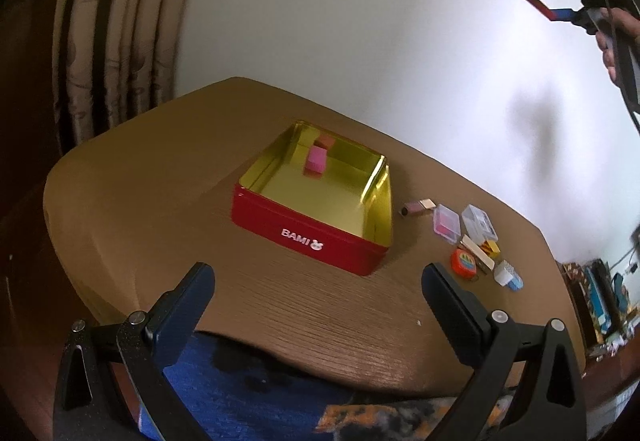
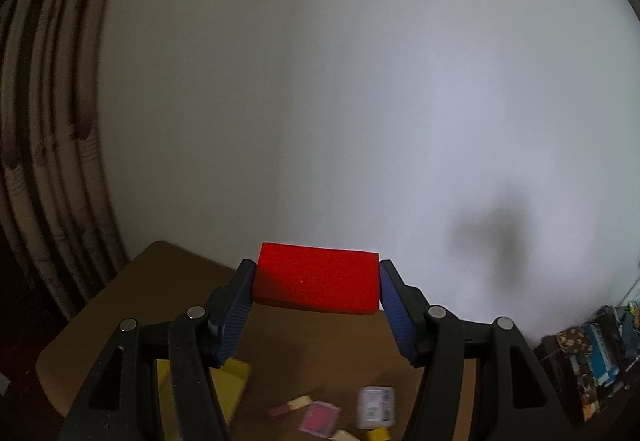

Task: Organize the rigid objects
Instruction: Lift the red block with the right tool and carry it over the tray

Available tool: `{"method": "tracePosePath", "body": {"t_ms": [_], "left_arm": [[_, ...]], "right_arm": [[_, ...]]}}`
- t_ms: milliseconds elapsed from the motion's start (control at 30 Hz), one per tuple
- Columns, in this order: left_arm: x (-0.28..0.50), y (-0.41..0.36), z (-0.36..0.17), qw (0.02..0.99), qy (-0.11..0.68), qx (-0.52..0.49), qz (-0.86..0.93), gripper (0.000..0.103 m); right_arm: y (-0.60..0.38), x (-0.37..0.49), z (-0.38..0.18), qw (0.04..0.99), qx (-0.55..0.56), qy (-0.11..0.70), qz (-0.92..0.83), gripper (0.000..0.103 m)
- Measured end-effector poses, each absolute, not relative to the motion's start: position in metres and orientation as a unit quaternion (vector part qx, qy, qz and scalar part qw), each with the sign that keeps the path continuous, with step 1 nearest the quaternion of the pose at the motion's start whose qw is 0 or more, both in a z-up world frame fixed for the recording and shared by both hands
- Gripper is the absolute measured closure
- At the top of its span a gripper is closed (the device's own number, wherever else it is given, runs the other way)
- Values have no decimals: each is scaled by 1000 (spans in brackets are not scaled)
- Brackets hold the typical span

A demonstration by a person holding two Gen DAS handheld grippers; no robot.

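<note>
A red tin [image 1: 308, 237] with a gold inside and no lid stands mid-table; a pink block [image 1: 316, 160] and a red-brown block [image 1: 325, 140] lie in it. My left gripper [image 1: 318, 291] hangs open and empty over the near table edge, short of the tin. High above the table, my right gripper [image 2: 316, 283] is shut on a red box [image 2: 316, 279], held flat between its blue pads. The left wrist view shows the same right gripper [image 1: 548, 3] at the top right, with the red box [image 1: 540, 5] and a hand [image 1: 616, 41] on its grip.
Right of the tin lies a cluster of small items: a brown lipstick tube [image 1: 416, 207], a clear case with pink contents [image 1: 447, 223], a clear box [image 1: 478, 221], an orange tape measure [image 1: 464, 260], a white-blue cylinder [image 1: 507, 275]. Curtains [image 1: 120, 41] hang left; clutter [image 1: 600, 297] sits far right.
</note>
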State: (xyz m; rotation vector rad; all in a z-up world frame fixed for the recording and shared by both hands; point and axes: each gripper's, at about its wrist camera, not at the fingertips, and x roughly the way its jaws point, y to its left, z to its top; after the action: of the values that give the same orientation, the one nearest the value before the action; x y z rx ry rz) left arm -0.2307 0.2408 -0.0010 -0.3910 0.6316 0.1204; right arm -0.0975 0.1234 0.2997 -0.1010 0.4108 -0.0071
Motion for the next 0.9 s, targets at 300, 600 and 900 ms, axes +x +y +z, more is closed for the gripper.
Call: {"method": "tracePosePath", "body": {"t_ms": [300,600,900], "left_arm": [[-230,257,-8,919,315,-222,77,1],[-228,271,-18,905,326,-256,95,1],[-229,284,-22,895,325,-286,111,1]], "right_arm": [[214,-71,255,968,-74,234,48,41],[260,-58,193,954,-83,278,73,41],[259,-35,123,936,-84,333,73,40]]}}
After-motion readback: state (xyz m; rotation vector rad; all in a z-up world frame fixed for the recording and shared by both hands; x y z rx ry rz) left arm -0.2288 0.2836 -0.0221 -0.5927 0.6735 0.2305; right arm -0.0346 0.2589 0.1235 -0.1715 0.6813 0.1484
